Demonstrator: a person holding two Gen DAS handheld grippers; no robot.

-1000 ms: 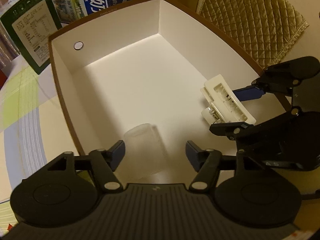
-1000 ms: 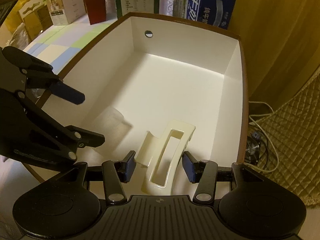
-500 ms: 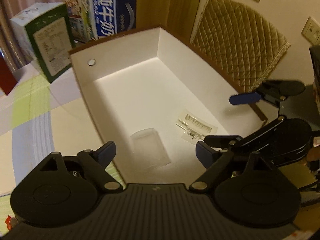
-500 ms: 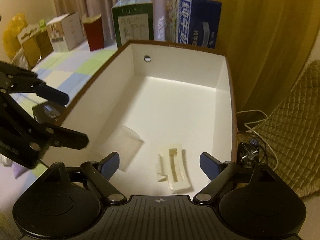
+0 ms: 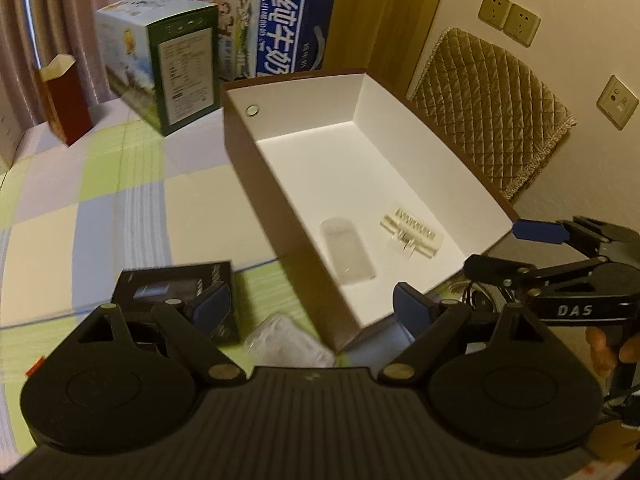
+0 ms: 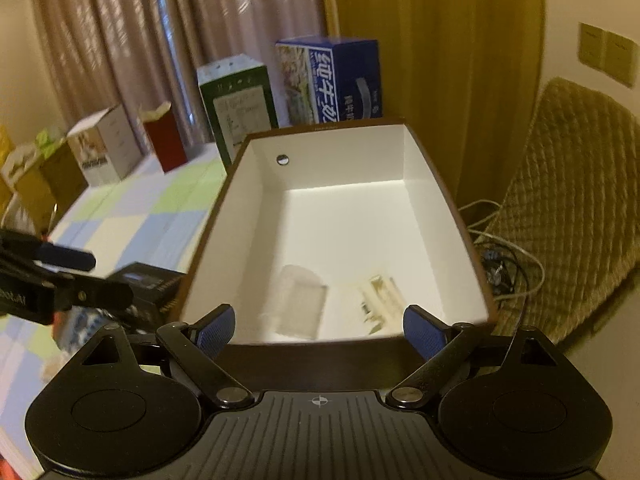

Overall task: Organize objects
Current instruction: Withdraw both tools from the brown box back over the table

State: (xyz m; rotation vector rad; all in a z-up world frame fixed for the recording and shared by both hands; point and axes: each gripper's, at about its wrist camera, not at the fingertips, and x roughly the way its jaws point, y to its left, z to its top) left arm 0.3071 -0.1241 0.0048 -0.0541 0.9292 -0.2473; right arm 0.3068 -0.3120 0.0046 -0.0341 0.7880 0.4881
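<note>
Right wrist view: clear cup (image 6: 298, 306) lies inside box (image 6: 224, 216).

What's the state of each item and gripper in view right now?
brown box: open, no lid, white inside.
clear cup: lying on its side in the box.
white clip: lying flat in the box, beside the cup.
left gripper: open, empty.
right gripper: open, empty.
black box: on the checked cloth, outside the brown box.
</note>
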